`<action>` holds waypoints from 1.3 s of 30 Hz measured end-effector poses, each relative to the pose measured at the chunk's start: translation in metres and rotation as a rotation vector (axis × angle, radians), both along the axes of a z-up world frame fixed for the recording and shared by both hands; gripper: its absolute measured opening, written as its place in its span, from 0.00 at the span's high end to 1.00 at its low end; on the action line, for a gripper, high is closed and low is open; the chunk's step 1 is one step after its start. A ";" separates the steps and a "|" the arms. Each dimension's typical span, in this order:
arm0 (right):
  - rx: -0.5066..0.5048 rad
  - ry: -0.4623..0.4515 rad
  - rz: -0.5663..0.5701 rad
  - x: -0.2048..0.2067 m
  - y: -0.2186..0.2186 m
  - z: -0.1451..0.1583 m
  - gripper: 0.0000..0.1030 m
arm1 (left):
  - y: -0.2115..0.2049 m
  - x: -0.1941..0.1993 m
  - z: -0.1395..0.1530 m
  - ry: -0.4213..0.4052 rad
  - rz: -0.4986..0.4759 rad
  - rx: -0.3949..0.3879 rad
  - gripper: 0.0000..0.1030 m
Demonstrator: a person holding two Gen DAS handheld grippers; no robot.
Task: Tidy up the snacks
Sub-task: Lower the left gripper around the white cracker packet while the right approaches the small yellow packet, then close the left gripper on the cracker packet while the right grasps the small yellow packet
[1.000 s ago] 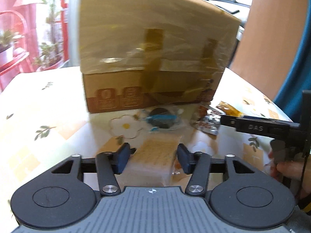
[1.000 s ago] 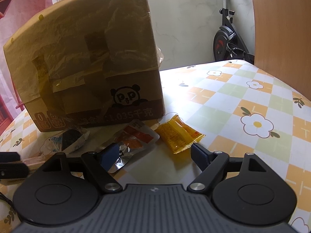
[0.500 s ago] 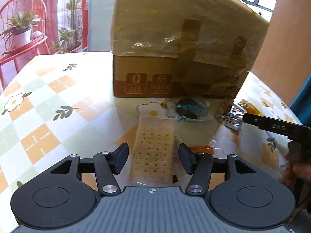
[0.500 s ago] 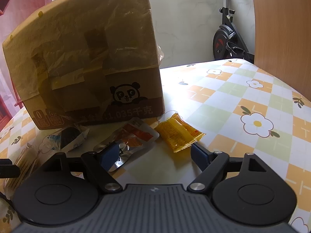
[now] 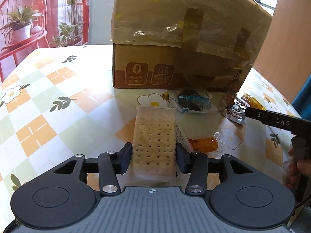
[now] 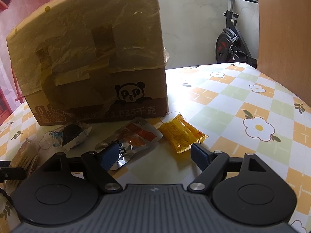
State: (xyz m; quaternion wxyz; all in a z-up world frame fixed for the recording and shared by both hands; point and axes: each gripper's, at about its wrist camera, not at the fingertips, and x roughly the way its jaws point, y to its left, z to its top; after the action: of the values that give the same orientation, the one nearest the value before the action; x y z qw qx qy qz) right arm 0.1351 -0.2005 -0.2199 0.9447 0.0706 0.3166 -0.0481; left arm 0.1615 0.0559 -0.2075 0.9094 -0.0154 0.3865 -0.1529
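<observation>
My left gripper (image 5: 153,160) is shut on a clear-wrapped cracker pack (image 5: 153,136), which points toward the cardboard box (image 5: 184,44). Ahead lie a dark cookie packet (image 5: 194,101), a silver pouch (image 5: 233,108), a yellow packet (image 5: 252,101) and an orange jelly snack (image 5: 202,144). My right gripper (image 6: 155,156) is open and empty, low over the table. Its left finger is over the silver pouch (image 6: 134,137); the yellow packet (image 6: 180,136) lies just ahead of its right finger. The cookie packet (image 6: 68,136) sits left, by the box (image 6: 93,58).
The table (image 6: 243,101) has a flower-check cloth. The right gripper's body (image 5: 281,122) reaches in at the right of the left wrist view. A red chair with plants (image 5: 21,29) stands far left. An exercise bike (image 6: 231,36) and a wooden panel (image 6: 281,29) stand behind.
My left gripper has pulled back from the box and turned left, with the cracker pack between its fingers. The fingers have closed onto it. The right gripper has barely moved.
</observation>
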 end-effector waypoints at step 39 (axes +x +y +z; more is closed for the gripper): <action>-0.239 0.087 0.163 0.042 -0.024 0.004 0.36 | 0.022 -0.003 -0.007 -0.081 0.175 0.085 0.43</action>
State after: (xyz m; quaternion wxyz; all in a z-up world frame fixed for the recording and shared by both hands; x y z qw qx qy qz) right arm 0.1771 -0.2241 -0.2159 0.9324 -0.0705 0.3542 -0.0117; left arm 0.1587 0.0775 -0.2144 0.9341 -0.0046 0.3525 -0.0567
